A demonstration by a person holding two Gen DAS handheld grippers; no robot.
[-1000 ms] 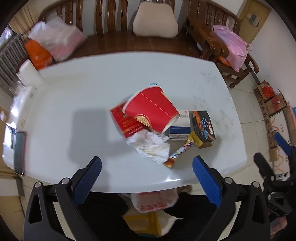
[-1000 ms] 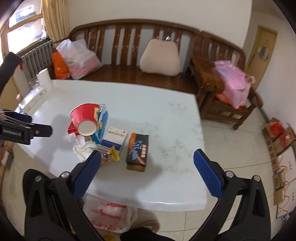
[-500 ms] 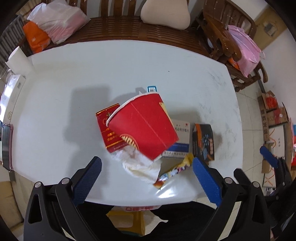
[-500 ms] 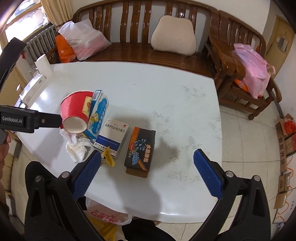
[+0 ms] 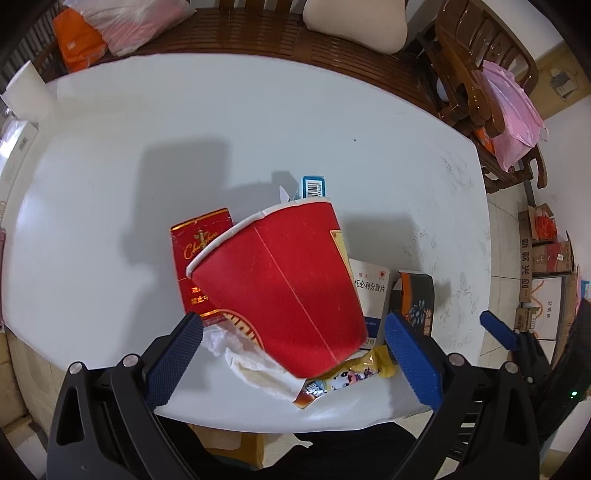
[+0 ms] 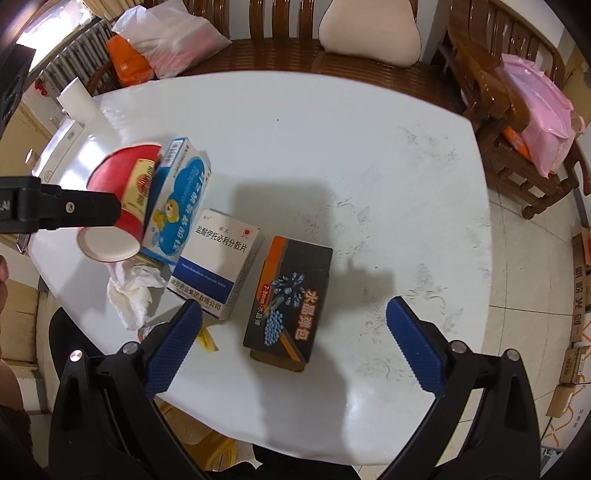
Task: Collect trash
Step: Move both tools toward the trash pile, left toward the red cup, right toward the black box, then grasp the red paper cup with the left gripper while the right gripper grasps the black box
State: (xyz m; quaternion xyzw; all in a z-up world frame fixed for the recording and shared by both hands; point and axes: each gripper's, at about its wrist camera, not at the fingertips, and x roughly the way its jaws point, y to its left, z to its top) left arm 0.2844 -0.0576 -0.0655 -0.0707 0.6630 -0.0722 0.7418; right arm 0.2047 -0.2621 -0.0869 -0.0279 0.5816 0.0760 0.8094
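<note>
A heap of trash lies on the white table (image 5: pixel 258 122). A red paper cup (image 5: pixel 284 288) lies on its side, its base towards my open left gripper (image 5: pixel 293 347), whose fingers flank it without touching. Under and beside it are a red cigarette pack (image 5: pixel 197 254), a crumpled tissue (image 5: pixel 255 365), a yellow wrapper (image 5: pixel 354 373), a white and blue medicine box (image 6: pixel 218 262), a blue cartoon box (image 6: pixel 177 206) and a black box (image 6: pixel 291 295). My right gripper (image 6: pixel 293 347) is open and empty, just above the black box.
A wooden bench (image 6: pixel 288 62) with a beige cushion (image 6: pixel 369 33) and plastic bags (image 6: pixel 173 40) stands behind the table. A chair with a pink bag (image 6: pixel 539 107) is at the right. Cardboard boxes (image 5: pixel 543 258) lie on the floor. A paper roll (image 6: pixel 79 103) stands at the table's left.
My left gripper has moved down and forward to the red cup, which now sits between its fingers. My right gripper has moved closer to the black box.
</note>
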